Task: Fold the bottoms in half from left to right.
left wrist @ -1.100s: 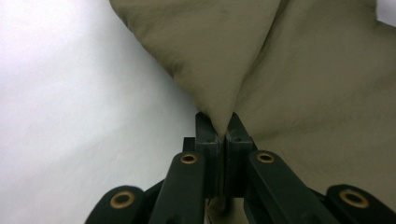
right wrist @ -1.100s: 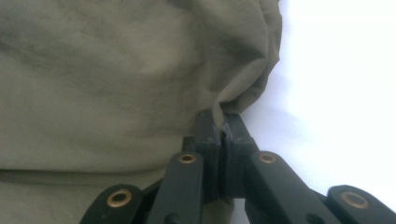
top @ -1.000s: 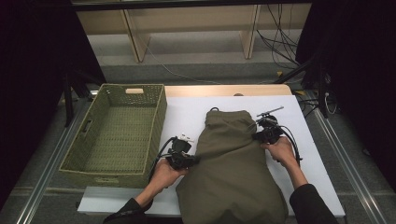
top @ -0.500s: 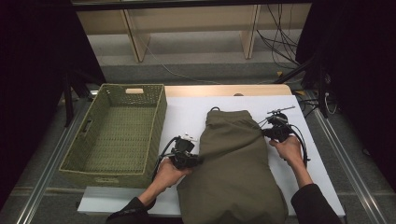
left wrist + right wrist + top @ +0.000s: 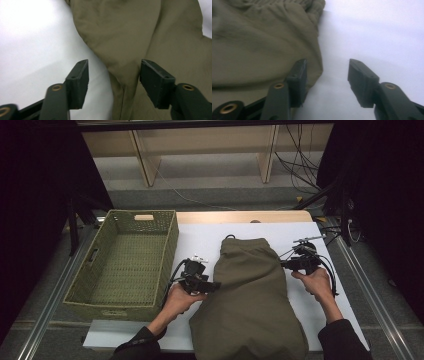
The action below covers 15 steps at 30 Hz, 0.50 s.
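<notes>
Both tools stand with their jaws apart, one at each side of the olive garment (image 5: 250, 300), and both have just been opening. That garment lies flat on the white tabletop (image 5: 200, 240), its gathered waistband toward the far edge and its lower part running off the near edge. Left of it, on the same tabletop, sits the green woven basket (image 5: 80, 292), well apart from the cloth.

At the garment's left edge, the left tool (image 5: 216, 285) points toward the cloth. In the left gripper view its jaws (image 5: 113, 83) straddle a seamed fold of the fabric without pressing on it.

By the garment's right edge near the waistband, the right tool (image 5: 286, 265) rests in the person's hand. In the right gripper view one jaw lies against the cloth's border, the other over bare white surface, and nothing is clamped between them (image 5: 327, 83).
</notes>
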Tool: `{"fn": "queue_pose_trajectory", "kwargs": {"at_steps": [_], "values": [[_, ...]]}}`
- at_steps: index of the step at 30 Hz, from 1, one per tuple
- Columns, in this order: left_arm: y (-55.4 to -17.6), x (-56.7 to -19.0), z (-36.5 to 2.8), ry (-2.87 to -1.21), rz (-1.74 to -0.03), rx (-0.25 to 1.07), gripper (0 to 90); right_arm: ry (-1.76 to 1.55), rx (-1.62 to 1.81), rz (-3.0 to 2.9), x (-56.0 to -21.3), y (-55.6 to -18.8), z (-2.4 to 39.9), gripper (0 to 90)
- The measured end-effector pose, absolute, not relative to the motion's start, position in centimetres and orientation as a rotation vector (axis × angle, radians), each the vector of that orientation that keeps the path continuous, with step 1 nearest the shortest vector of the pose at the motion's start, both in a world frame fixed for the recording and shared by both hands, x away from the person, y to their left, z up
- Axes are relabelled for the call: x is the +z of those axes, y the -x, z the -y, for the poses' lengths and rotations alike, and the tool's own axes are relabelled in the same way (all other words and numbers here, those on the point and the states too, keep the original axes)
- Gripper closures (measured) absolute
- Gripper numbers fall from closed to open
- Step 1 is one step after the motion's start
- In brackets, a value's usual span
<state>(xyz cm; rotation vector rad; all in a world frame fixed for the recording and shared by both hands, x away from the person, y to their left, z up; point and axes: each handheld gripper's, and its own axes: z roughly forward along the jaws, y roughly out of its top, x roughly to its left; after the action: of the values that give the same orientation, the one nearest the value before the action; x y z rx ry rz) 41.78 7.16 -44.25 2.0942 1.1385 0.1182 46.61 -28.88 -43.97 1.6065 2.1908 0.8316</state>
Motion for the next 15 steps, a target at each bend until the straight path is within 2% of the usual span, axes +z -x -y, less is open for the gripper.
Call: {"fn": "queue_pose_trajectory", "kwargs": {"at_steps": [15], "values": [[-43.6,-42.4,-6.3,-2.042,-1.155,0.169,26.5,-1.534,0.917,-2.236,-43.6,-45.5,27.5,29.0]]}}
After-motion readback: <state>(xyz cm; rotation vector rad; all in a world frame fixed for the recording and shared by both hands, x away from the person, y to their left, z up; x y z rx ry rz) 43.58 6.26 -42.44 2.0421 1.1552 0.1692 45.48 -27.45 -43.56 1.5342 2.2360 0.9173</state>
